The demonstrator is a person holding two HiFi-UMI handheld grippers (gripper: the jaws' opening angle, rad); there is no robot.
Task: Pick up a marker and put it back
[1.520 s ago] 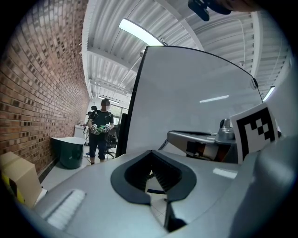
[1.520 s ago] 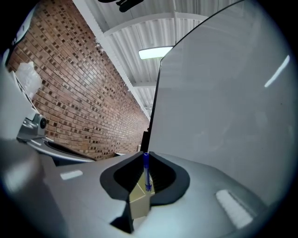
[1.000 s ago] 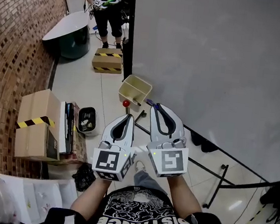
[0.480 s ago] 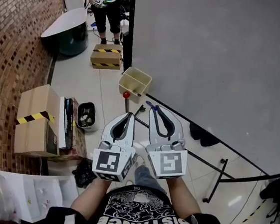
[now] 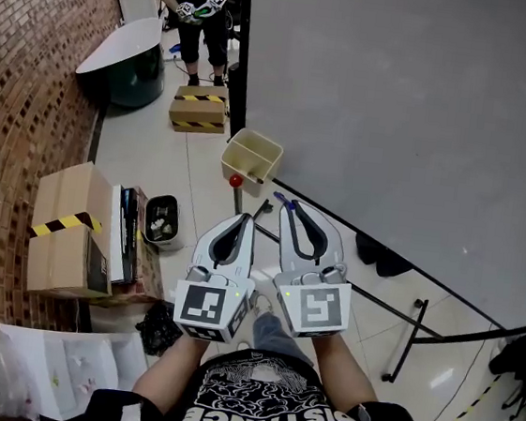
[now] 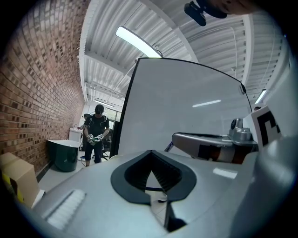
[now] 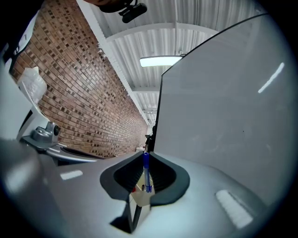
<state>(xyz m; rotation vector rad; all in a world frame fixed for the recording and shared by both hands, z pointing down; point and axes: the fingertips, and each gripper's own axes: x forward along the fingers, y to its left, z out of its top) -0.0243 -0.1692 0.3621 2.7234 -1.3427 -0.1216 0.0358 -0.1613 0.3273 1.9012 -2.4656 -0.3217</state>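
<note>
My right gripper [image 5: 288, 201] is shut on a blue marker [image 7: 146, 171], which stands upright between the jaw tips; its end pokes past the tip as a blue stub [image 5: 279, 196]. My left gripper [image 5: 245, 218] is shut with nothing in it, side by side with the right one. Ahead of both, a cream open bin [image 5: 251, 160] hangs at the lower corner of the whiteboard [image 5: 414, 128], with a red-capped item [image 5: 236, 181] at its near edge. Through the right jaws the bin [image 7: 141, 195] shows just below the marker.
A brick wall [image 5: 23, 83] runs along the left. Cardboard boxes [image 5: 70, 228] and a small black bin [image 5: 163, 222] sit on the floor to the left. Another person [image 5: 199, 9] stands far ahead by a striped box [image 5: 199, 108] and a round table [image 5: 126, 48]. The whiteboard's stand legs [image 5: 400, 334] cross the floor at right.
The view has shifted slightly, so the cream bin sits a little higher and closer to centre. Both grippers keep their pose, the marker still held.
</note>
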